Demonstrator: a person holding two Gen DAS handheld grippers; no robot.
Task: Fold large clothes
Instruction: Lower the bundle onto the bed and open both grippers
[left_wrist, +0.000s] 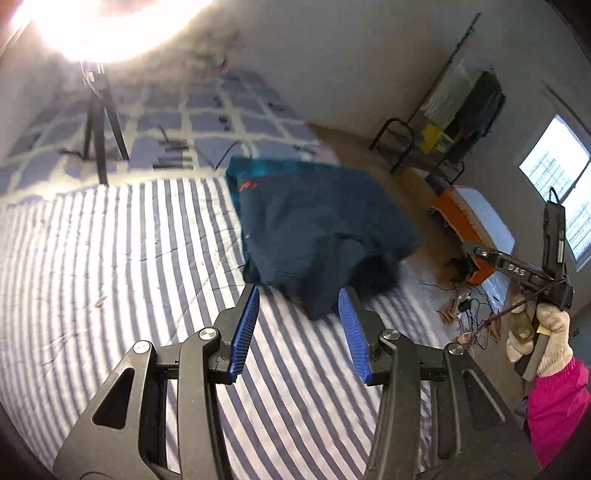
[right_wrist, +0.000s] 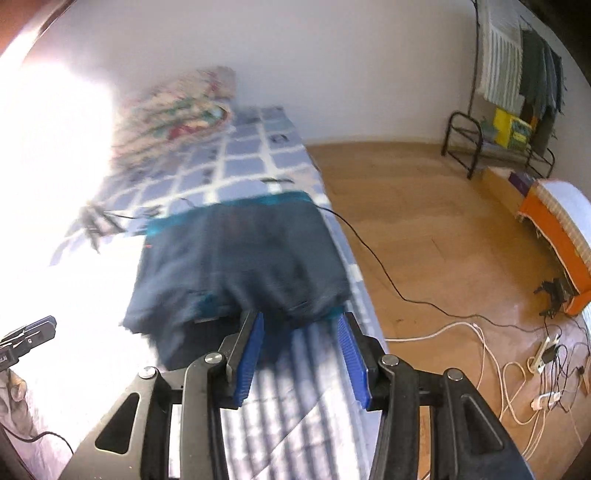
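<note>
garment (left_wrist: 317, 229): dark navy, teal trim
sheet (left_wrist: 110, 266): blue-white stripes
quilt (right_wrist: 236, 166): blue-white check
gripper pads (left_wrist: 245, 332): blue

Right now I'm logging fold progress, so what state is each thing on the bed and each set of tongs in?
Dark blue garment: folded over in a rumpled bundle, lying on the bed, held by nothing.
Left tongs: open, empty, clear of the garment.
Right tongs: open, empty, clear of the garment.
Striped sheet: spread flat.

dark blue garment (right_wrist: 236, 266) motion-blurred, window glare (right_wrist: 55, 147) washing out striped bedsheet (right_wrist: 291, 406)
</note>
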